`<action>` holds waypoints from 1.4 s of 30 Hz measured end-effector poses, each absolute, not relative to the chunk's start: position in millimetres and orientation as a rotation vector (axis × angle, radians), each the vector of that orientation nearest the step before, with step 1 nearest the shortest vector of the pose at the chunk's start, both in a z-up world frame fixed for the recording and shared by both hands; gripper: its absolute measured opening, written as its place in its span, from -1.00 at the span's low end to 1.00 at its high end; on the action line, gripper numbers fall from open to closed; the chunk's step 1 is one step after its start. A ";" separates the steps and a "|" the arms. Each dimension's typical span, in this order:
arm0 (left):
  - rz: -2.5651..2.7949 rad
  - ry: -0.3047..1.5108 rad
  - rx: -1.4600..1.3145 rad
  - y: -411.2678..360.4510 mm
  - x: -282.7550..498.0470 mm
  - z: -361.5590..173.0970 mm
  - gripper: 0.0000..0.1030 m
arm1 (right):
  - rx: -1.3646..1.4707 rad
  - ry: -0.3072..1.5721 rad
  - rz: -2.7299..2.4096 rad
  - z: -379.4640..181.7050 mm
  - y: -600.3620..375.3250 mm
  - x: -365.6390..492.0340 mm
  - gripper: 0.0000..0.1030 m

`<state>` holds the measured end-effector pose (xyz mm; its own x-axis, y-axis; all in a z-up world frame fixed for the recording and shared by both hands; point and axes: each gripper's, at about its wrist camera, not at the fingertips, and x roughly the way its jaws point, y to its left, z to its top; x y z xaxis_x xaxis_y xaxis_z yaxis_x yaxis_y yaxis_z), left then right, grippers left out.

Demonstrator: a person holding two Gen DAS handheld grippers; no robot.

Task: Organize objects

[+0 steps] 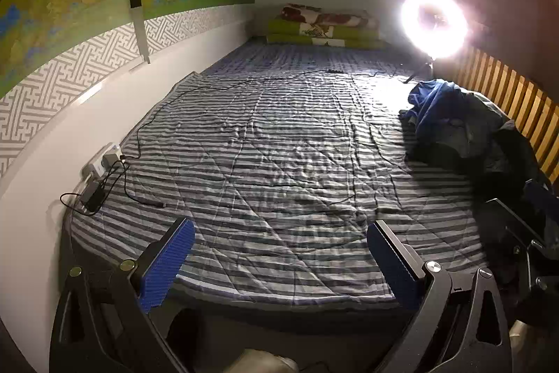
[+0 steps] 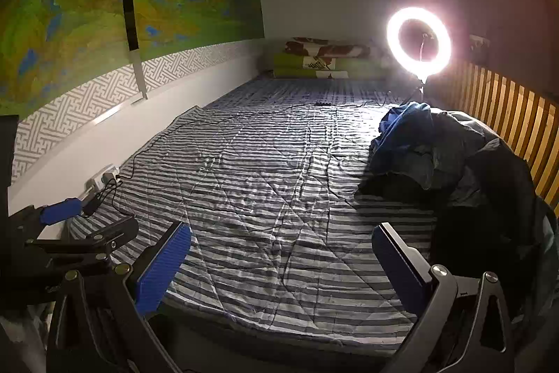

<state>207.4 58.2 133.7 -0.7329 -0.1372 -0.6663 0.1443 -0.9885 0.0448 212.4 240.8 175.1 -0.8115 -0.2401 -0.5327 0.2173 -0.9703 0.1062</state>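
A heap of dark clothes (image 1: 464, 131) with a blue garment (image 1: 433, 100) on top lies on the right side of a striped bed cover (image 1: 279, 156). The heap also shows in the right wrist view (image 2: 454, 159), with the blue garment (image 2: 401, 128) at its far end. My left gripper (image 1: 279, 233) is open and empty above the near edge of the bed. My right gripper (image 2: 281, 235) is open and empty, just left of the heap. The left gripper (image 2: 63, 212) appears at the far left of the right wrist view.
A lit ring light (image 1: 435, 23) on a stand sits at the far right of the bed. Folded bedding (image 1: 325, 27) lies at the far end. A black cable (image 1: 146, 124) runs across the cover to a wall socket (image 1: 104, 159). Wooden slats (image 1: 517, 100) line the right side.
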 end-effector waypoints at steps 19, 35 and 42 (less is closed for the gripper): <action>-2.990 0.013 1.038 58.4 159.4 227.5 0.79 | 0.738 0.012 -2.893 240.9 269.6 176.4 0.98; -2.953 -0.013 1.075 44.0 156.8 197.3 0.79 | 0.784 0.077 -2.838 224.6 239.0 169.0 0.98; -2.908 -0.017 1.076 41.7 162.3 173.6 0.79 | 0.860 0.029 -2.816 202.9 235.1 171.4 0.98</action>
